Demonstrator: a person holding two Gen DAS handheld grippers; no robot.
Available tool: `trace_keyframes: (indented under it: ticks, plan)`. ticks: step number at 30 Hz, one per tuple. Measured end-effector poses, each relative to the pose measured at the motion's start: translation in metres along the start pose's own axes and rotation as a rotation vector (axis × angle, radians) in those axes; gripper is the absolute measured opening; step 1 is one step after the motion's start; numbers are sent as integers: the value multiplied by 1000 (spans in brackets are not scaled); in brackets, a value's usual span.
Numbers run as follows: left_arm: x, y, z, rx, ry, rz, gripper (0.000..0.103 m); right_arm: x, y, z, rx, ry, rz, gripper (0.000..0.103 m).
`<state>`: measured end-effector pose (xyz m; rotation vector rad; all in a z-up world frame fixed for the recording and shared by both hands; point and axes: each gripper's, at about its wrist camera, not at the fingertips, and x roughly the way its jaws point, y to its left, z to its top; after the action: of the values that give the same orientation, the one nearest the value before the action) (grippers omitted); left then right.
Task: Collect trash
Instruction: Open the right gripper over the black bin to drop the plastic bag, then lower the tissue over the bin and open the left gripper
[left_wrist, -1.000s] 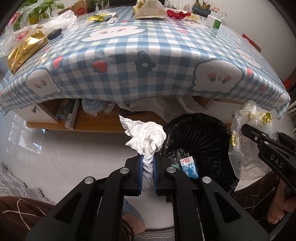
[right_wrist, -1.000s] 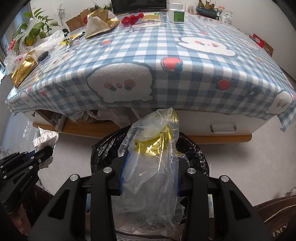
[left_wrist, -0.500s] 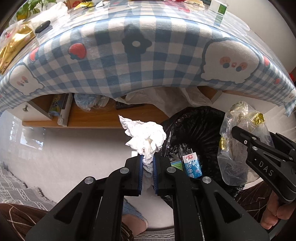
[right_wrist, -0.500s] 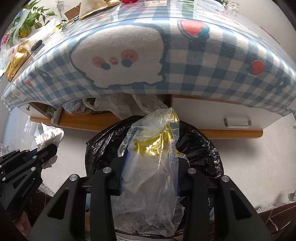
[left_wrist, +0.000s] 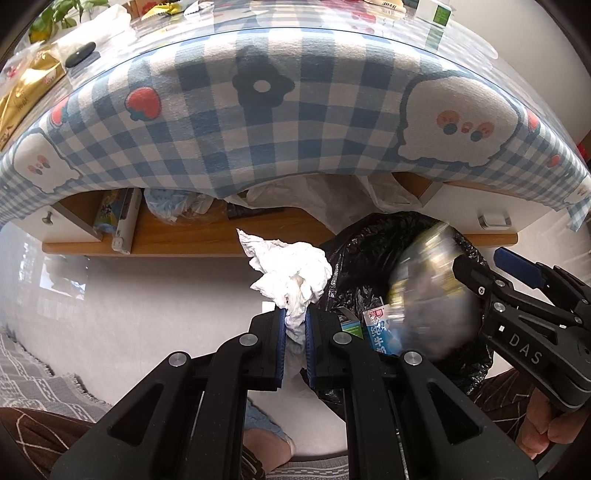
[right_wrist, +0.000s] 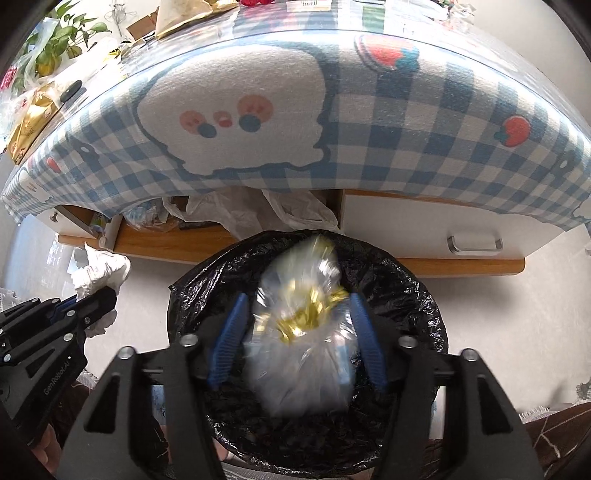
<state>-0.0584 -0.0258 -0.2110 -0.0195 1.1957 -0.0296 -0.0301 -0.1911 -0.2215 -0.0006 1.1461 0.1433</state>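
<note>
Your right gripper (right_wrist: 295, 332) hangs over the mouth of the bin lined with a black trash bag (right_wrist: 417, 295), and its jaws are opening. The clear plastic bag with gold foil inside (right_wrist: 303, 332) sits between the blue pads (right_wrist: 227, 339), motion-blurred; the pads stand off its sides and no longer press it. From the left wrist view the same bag (left_wrist: 424, 295) shows as a blurred shape over the bin's opening, just ahead of the right gripper's (left_wrist: 476, 266) fingertips.

Your left gripper (left_wrist: 294, 325) is clamped tight on a crumpled white tissue (left_wrist: 291, 269), which sticks up out of the narrow gap between the pads. It is held beside the bin's left rim, over the pale floor (left_wrist: 147, 295) rather than over the opening. The right wrist view shows that tissue (right_wrist: 101, 271) at the tip of the left gripper (right_wrist: 96, 299), well clear of the bag's rim.

Inside the bin a small blue and white carton (left_wrist: 378, 332) lies near the left rim.

Behind the bin, the blue checked tablecloth (right_wrist: 406, 140) drapes over the table's near edge, and under it a wooden shelf (left_wrist: 207, 236) holds crumpled bags along its length. A gold packet (left_wrist: 26, 85) lies at the tabletop's far left corner.
</note>
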Motion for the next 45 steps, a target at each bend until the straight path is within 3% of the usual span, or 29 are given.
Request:
trace_keyframes:
  ticks: [8,11,23,29,35,45]
  plan:
    - [-10,-11,0,24,-24,5,8,-18,-14,-1,9,-38,-37,90]
    - [-14,-18,-1,32,-28,3,8,-26,-24,-3,32,-55,-51,93]
    - [-41,-60,2,102,-85,21,8,-56,-71,-11,111,-68,-83,95]
    - [-51,-80,8,132,-75,22,8,-77,-94,-11,116,-96,-112,95]
    - [-42,-100,16,116,-49,-6,8,-92,-111,-10,87,-140,-170,95]
    - [-7,-115,11,141,-11,-47,8,-64,-141,-14,205,-104,-168,95]
